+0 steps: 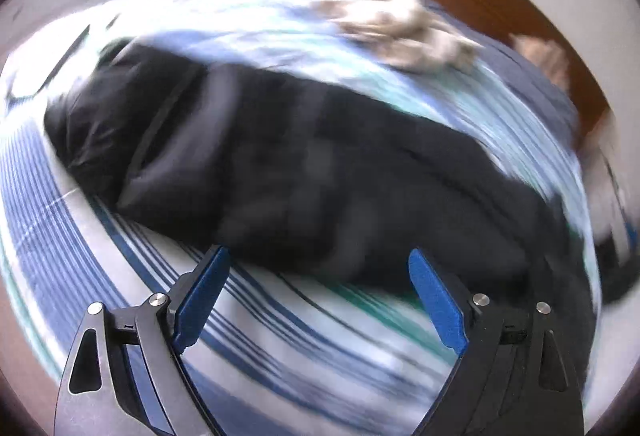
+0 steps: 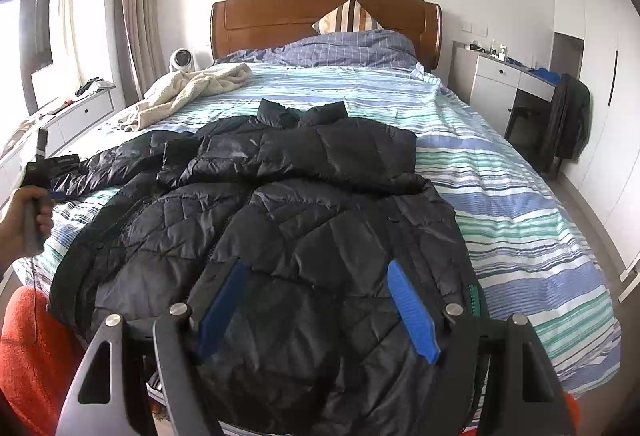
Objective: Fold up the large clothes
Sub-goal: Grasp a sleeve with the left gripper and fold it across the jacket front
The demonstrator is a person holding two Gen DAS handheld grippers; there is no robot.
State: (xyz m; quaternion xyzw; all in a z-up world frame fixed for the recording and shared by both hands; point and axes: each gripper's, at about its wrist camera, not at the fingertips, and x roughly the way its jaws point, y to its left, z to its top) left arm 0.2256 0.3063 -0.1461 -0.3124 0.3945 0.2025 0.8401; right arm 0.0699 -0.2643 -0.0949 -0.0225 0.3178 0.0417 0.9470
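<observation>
Jacket (image 2: 280,204): spread on bed (image 2: 520,196), unfolded.
Left gripper (image 1: 318,288): wide open, empty (view blurred).
Right gripper (image 2: 316,304): wide open, empty, hem below.
Next: grasp an edge.

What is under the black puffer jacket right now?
The black puffer jacket lies on the striped bedsheet, which shows around it. Anything beneath the jacket is covered and cannot be seen.

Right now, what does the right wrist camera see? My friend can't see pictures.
A big black puffy jacket lies spread on a bed with a striped blue, green and white cover. The right claw hangs open above the jacket's lower part. A cream blanket lies beside it, with a wooden headboard behind.
</observation>
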